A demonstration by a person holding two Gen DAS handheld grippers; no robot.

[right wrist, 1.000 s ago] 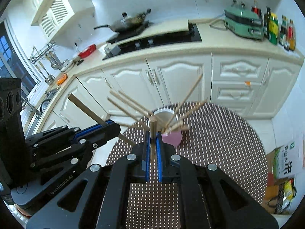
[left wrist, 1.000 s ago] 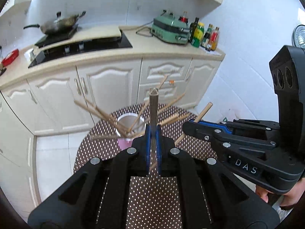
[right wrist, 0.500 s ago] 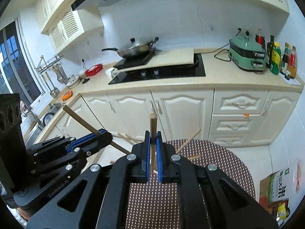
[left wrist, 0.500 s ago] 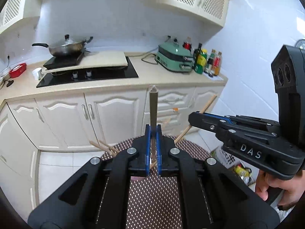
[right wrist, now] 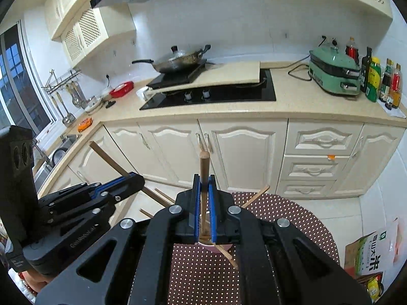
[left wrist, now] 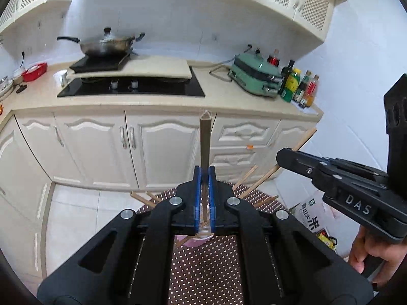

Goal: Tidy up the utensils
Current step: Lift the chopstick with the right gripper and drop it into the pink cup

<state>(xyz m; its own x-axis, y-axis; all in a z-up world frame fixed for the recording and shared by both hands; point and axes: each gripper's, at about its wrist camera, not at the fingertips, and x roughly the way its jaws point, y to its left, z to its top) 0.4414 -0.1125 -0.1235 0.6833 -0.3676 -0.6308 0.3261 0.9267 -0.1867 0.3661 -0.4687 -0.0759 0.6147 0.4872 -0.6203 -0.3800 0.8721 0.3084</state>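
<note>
In the left wrist view your left gripper (left wrist: 204,178) is clamped on a dark chopstick (left wrist: 205,137) that stands above the pink cup (left wrist: 201,237). It is light, stiff and smooth, so grip it mid-shaft.

In the right wrist view your right gripper (right wrist: 204,185) pinches a pale chopstick (right wrist: 204,164) above that cup (right wrist: 216,247); a shaft this thin could swivel.

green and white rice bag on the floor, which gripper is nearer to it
Right. The right gripper sits toward the green and white rice bag, just above it in the left wrist view; the left gripper is further left.
</note>
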